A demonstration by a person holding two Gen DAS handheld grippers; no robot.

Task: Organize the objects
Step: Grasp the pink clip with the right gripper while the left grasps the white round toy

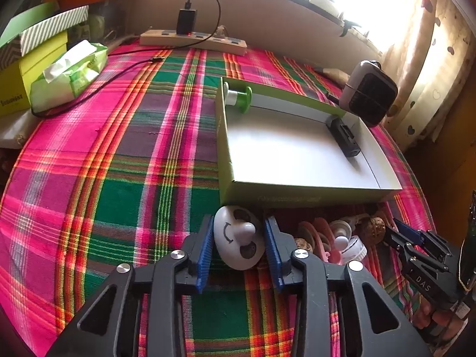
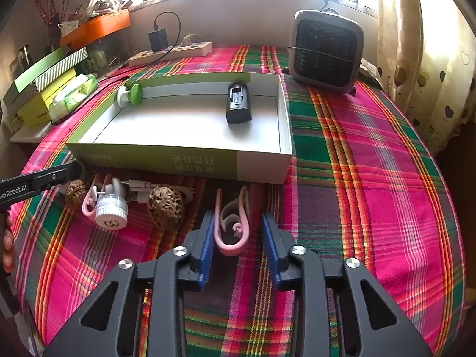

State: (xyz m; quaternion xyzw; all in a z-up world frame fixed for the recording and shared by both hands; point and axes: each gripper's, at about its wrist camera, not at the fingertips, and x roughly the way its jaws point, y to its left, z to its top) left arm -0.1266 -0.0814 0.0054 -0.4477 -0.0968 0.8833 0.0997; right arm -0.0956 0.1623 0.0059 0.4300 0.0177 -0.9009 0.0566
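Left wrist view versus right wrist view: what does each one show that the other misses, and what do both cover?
Only the left wrist view: the white smiley-face toy between the left gripper pads. Only the right wrist view: the pink clip between the right gripper pads, left pad touching it. Both: the green box, the black device and green-and-white knob inside, walnuts.
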